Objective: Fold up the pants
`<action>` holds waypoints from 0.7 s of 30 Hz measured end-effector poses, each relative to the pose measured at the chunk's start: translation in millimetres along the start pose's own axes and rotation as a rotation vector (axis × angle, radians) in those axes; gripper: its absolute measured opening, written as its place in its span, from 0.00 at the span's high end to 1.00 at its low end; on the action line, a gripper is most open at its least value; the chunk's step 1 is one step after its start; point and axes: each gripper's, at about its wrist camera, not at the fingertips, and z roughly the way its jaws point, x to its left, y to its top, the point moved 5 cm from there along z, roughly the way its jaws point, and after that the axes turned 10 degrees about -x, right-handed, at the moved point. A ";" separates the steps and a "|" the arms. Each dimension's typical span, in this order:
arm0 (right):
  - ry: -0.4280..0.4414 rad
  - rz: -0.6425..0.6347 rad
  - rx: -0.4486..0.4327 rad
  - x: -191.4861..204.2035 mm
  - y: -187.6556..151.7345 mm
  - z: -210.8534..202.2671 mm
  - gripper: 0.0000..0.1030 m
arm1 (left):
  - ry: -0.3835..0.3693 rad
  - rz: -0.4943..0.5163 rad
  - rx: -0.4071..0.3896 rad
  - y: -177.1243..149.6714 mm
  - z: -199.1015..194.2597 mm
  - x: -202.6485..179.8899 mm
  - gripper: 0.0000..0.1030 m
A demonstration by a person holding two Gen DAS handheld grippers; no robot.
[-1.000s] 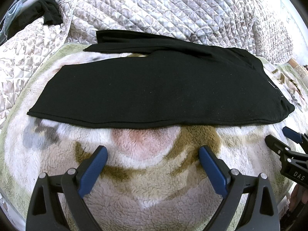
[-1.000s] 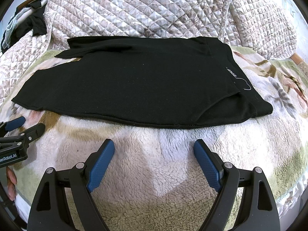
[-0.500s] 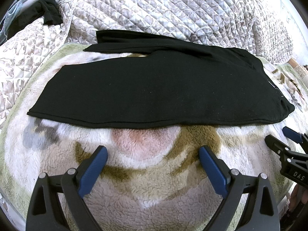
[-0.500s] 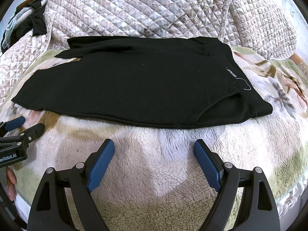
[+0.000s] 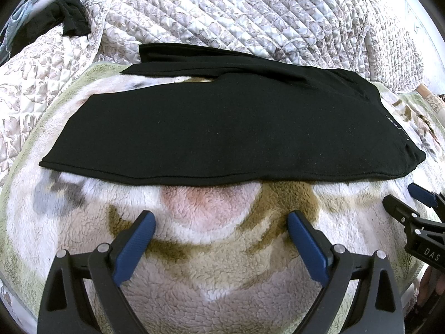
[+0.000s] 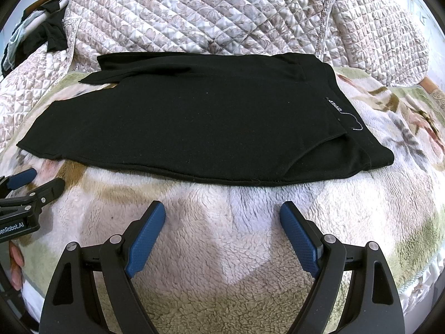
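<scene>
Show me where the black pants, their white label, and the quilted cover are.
black pants (image 5: 222, 130), left wrist view, middle of fabric.
white label (image 6: 335, 105), right wrist view, lettering near waistband.
quilted cover (image 6: 194, 14), right wrist view, bare stretch behind.

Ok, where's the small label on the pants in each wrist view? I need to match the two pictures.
Left wrist: the label sits far right on the black pants, near the waistband end.
Right wrist: the label is right of centre, upper part of the pants.
Shared landmark: the quilted bedspread behind the pants.
</scene>
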 end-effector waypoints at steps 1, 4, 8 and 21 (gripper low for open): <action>0.000 0.000 0.000 -0.2 0.0 0.0 0.18 | 0.000 0.000 0.000 0.1 0.1 0.2 0.05; 0.000 0.000 0.000 -0.2 0.0 0.0 0.18 | 0.000 0.000 0.000 0.1 0.1 0.2 0.05; 0.000 0.000 0.000 0.0 0.0 0.0 0.18 | 0.000 0.000 0.000 0.0 0.0 0.0 0.05; 0.005 0.004 0.006 -1.5 0.4 0.3 0.18 | 0.000 0.001 0.000 0.0 0.3 0.4 0.05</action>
